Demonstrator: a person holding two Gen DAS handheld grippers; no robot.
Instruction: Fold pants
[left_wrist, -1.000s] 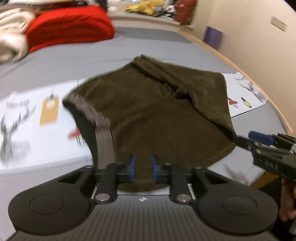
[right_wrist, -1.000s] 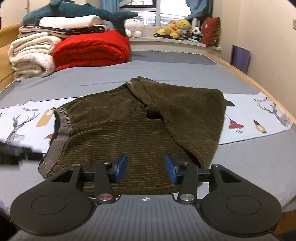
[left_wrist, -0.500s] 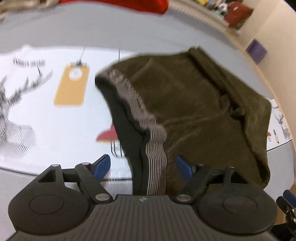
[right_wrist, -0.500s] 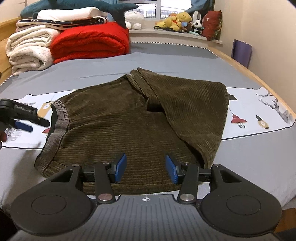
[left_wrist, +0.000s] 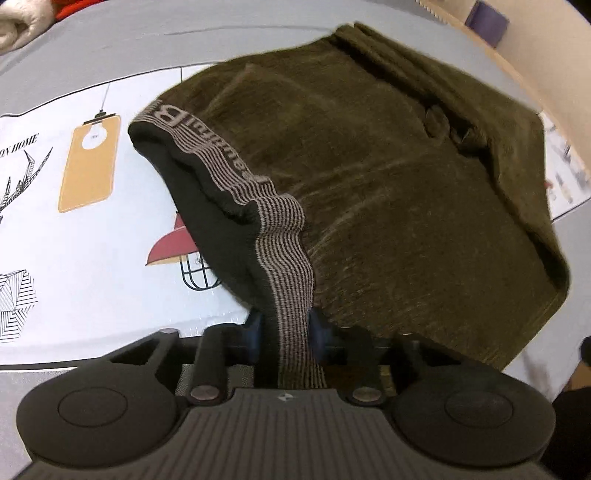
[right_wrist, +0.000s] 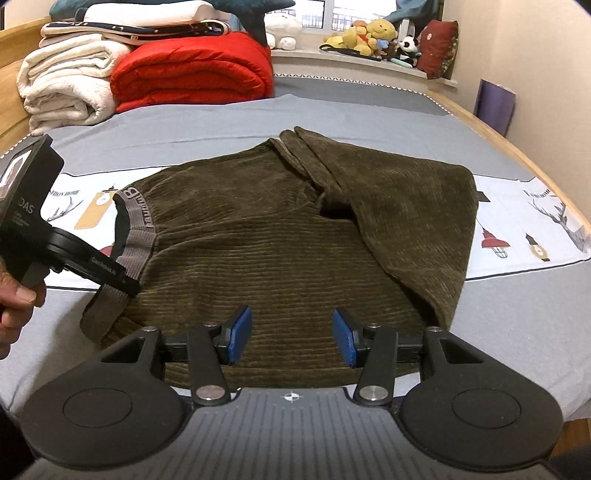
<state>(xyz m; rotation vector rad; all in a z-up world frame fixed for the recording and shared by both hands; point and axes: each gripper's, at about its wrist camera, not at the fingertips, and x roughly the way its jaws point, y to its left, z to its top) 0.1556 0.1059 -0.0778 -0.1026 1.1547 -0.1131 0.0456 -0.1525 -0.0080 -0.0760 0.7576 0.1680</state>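
— Jaws of the left gripper (left_wrist: 282, 334) were being closed on the striped grey elastic waistband (left_wrist: 284, 258); why?
— So the olive corduroy pants (right_wrist: 295, 236), spread on the grey bed (right_wrist: 221, 125), could be lifted. The right gripper (right_wrist: 291, 338) was held spread, empty.

Ribbed olive corduroy pants (right_wrist: 288, 236) with a striped knit elastic waistband (left_wrist: 284, 258) lie on a smooth, matt printed cotton sheet (left_wrist: 92, 258); beyond, a glossy red quilted comforter (right_wrist: 192, 74), fluffy cream blankets (right_wrist: 66, 85), and a pale wooden bed frame (right_wrist: 517, 151).
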